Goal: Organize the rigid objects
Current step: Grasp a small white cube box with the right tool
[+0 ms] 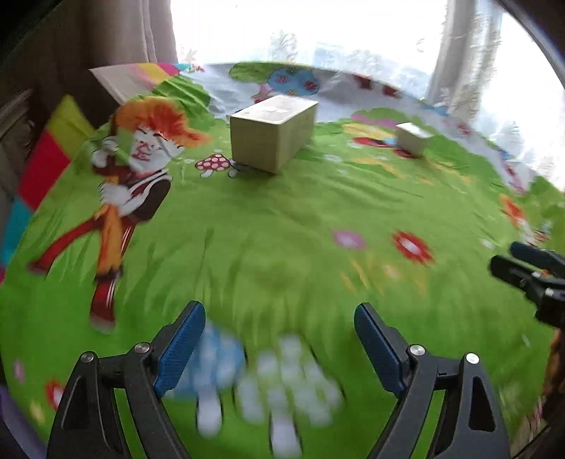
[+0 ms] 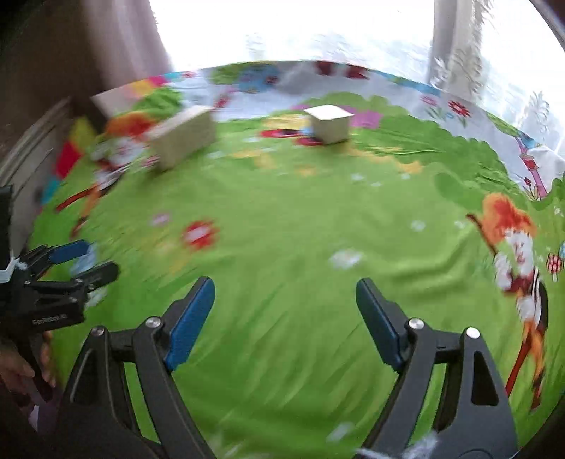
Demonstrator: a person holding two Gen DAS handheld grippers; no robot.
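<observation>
Two pale boxes rest on a bright green cartoon-print bedsheet (image 1: 282,219). The larger box (image 1: 273,130) lies far ahead of my left gripper (image 1: 280,317), and shows blurred in the right wrist view as the larger box (image 2: 183,136). The smaller white-topped box (image 2: 330,123) stands to its right, also seen as the smaller box (image 1: 411,137). My left gripper is open over the sheet with nothing between its blue pads. My right gripper (image 2: 286,293) is open too, empty, well short of both boxes. Each gripper shows at the other view's edge: right gripper (image 1: 529,272), left gripper (image 2: 84,261).
Brown curtains (image 1: 116,31) hang at the back left beside a bright window (image 1: 300,28). A colourful striped pillow (image 1: 56,155) lies along the left edge of the bed. A hand (image 2: 24,367) grips the left tool. Both views are motion-blurred.
</observation>
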